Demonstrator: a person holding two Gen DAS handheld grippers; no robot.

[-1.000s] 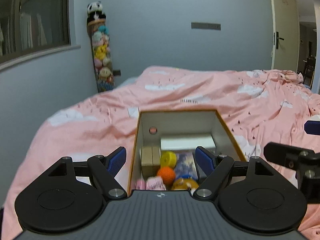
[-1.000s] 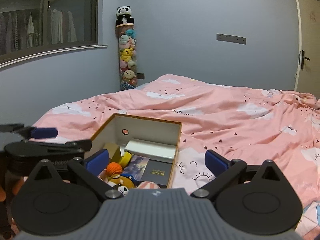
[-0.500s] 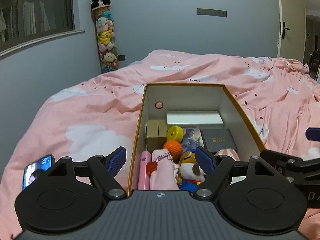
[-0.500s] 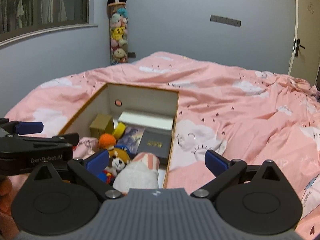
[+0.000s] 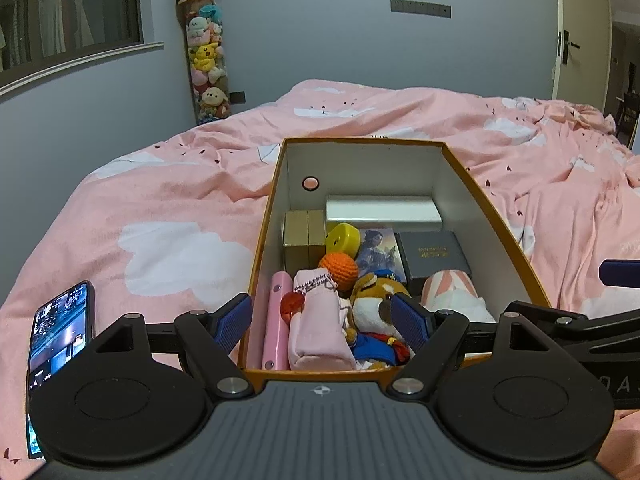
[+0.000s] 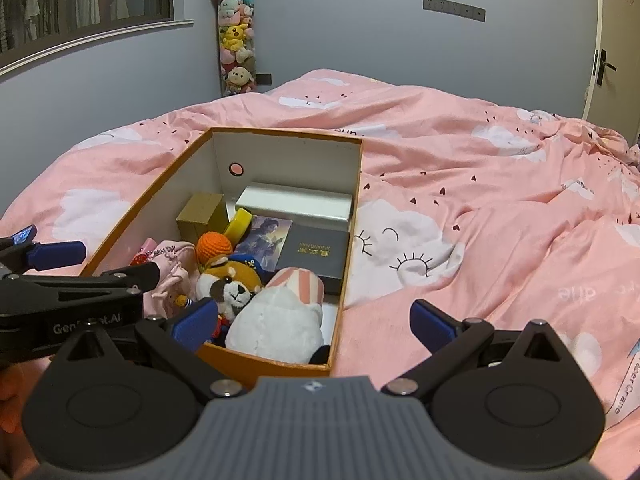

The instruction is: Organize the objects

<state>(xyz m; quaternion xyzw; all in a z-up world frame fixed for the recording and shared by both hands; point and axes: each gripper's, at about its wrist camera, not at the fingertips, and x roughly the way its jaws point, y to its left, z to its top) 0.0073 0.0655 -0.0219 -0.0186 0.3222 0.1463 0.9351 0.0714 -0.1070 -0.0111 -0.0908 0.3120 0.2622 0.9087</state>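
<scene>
Left claw [image 5: 322,322] spread wide, nothing gripped, straddling the near-left corner of the orange box [image 5: 496,216] on the bed [image 5: 180,200]. Only the left cam shows a phone [image 5: 60,344], screen lit, just left of that claw. Right claw [image 6: 316,320] also released, empty, over the box's near-right corner w/ the bedcover beyond. Right cam alone shows the white plush [image 6: 276,320] fully, just ahead of the claw. Box is packed: orange knit ball [image 5: 339,270], fox plush [image 5: 376,312], pink pouch [image 5: 316,328], dark booklet [image 5: 434,254], white carton [image 5: 382,213] at far end.
</scene>
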